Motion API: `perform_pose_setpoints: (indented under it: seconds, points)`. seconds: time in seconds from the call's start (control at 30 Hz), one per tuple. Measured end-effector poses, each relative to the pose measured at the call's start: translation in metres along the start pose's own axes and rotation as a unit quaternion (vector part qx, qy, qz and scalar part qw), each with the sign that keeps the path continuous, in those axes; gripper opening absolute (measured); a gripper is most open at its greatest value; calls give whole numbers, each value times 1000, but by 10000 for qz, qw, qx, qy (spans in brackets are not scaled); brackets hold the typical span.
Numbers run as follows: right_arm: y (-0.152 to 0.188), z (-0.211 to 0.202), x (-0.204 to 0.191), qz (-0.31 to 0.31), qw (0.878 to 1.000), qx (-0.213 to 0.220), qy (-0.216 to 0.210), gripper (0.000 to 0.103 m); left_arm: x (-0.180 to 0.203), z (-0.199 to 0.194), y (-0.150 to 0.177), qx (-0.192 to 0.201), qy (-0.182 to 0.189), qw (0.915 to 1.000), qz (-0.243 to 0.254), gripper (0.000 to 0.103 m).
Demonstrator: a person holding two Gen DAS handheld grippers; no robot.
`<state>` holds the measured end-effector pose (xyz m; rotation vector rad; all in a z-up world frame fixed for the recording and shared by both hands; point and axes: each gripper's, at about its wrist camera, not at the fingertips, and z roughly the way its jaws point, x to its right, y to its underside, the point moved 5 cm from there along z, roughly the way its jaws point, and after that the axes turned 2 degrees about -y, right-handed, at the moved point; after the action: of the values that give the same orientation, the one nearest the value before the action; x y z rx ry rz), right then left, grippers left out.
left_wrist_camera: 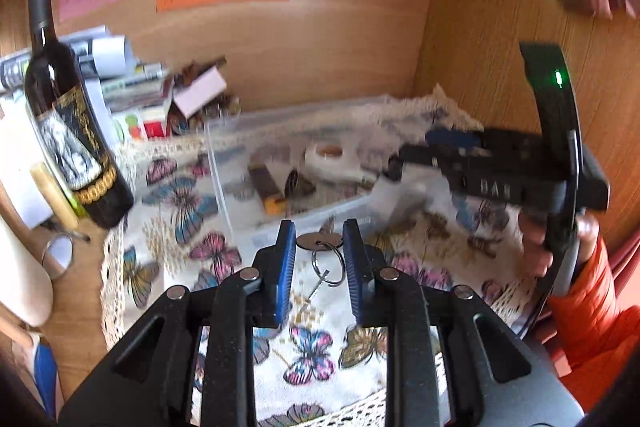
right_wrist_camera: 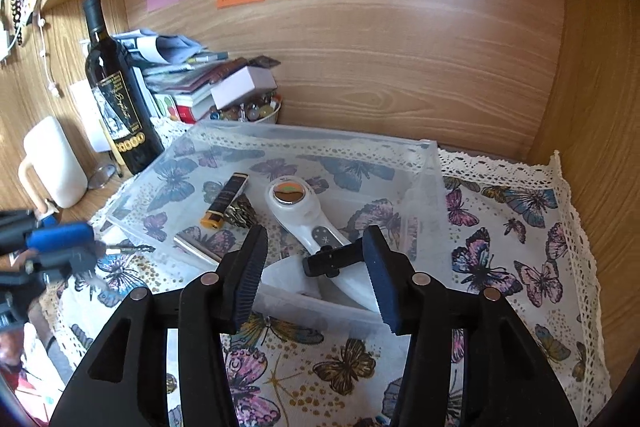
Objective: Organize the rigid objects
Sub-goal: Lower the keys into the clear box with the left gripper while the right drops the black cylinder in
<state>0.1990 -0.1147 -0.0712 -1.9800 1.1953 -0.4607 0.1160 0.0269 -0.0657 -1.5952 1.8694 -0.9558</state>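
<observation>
Butterfly cloth (right_wrist_camera: 520, 235), wine bottle (right_wrist_camera: 116, 95) beside clear bin (right_wrist_camera: 424, 179); keys (left_wrist_camera: 320, 247) between parted left jaws, right jaws wide, empty.

Wooden desk (right_wrist_camera: 28, 215) bears butterfly cloth (right_wrist_camera: 520, 247), wine bottle (right_wrist_camera: 116, 99), white mug (right_wrist_camera: 54, 163)

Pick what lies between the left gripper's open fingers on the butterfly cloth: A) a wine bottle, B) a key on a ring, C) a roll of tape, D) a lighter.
B: the key on its ring lies on the cloth between the open blue fingers of the left gripper, in front of the clear bin.
</observation>
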Motion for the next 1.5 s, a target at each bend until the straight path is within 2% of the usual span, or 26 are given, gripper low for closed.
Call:
perform_pose_setpoints:
  seconds: [0.23, 0.47, 0.57, 0.83, 1.17, 1.27, 1.4, 1.5]
  points:
    - [-2, -17, 1, 58, 9997, 220, -30, 49, -3, -15, -40, 476, -77, 9988, 83, 23]
    - [-2, -24, -2, 85, 9994, 321, -85, 50, -6, -3, -66, 621, -71, 9980, 46, 23]
    - [0, -24, -4, 81, 9994, 308, -102, 50, -8, 15, -67, 516, -68, 9986, -25, 23]
    - [7, -19, -8, 65, 9997, 184, -140, 50, -15, 71, -46, -183, -20, 9996, -215, 23]
    - [11, -13, -16, 11, 9997, 72, -213, 50, -17, 84, -28, -510, -5, 9981, -337, 24]
    - [11, -15, -18, -8, 9997, 86, -219, 50, -16, 76, -30, -403, -15, 9986, -331, 24]
    - [6, -23, -19, -23, 9997, 195, -178, 52, -10, 52, -38, -47, -151, 9996, -215, 24]
    - [2, -32, -17, 14, 9993, 329, -156, 54, -2, 32, -43, 240, -187, 9994, -149, 30]
